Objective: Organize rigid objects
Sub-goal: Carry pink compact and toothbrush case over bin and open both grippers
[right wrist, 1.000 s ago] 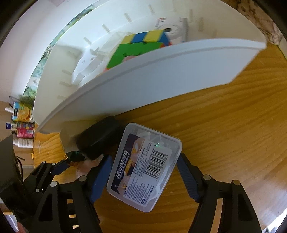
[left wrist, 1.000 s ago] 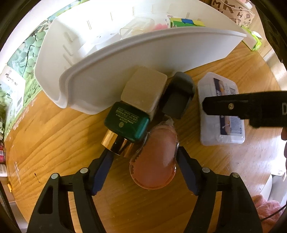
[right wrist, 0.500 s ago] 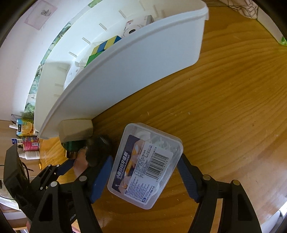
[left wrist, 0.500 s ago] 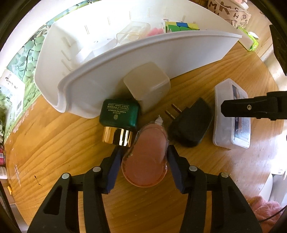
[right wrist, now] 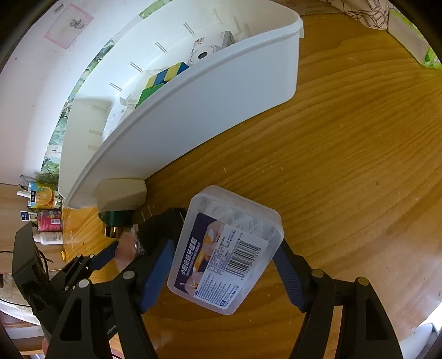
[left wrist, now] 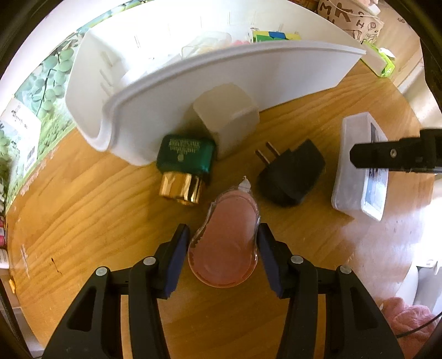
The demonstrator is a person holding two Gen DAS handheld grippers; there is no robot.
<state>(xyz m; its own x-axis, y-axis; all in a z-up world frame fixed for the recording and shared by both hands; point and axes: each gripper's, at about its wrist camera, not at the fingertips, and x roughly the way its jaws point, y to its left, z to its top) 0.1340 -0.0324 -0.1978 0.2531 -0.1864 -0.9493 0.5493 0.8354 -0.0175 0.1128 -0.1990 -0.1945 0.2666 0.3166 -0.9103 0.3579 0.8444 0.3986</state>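
Note:
My left gripper (left wrist: 222,243) is shut on a pink tape dispenser in a clear shell (left wrist: 225,237), its pads pressing both sides. Beyond it on the wooden table lie a green bottle with a gold cap (left wrist: 185,160), a cream cube-shaped box (left wrist: 226,116) and a black plug adapter (left wrist: 290,176). All sit in front of the white bin (left wrist: 248,71). My right gripper (right wrist: 223,265) is shut on a clear floss box with a barcode label (right wrist: 226,254). That box (left wrist: 356,171) shows at the right of the left wrist view.
The bin (right wrist: 210,110) holds a coloured puzzle cube (right wrist: 163,80), a white camera (right wrist: 207,52) and a clear container. A paper bag (left wrist: 350,13) and a green packet (left wrist: 384,60) stand behind it. Small bottles (right wrist: 47,221) line the far left; a pink cloth (left wrist: 408,317) lies at lower right.
My left gripper's jaws closed onto the pink dispenser and drew it back from the green bottle. The black adapter now lies apart to its right. My right gripper carried the floss box sideways.

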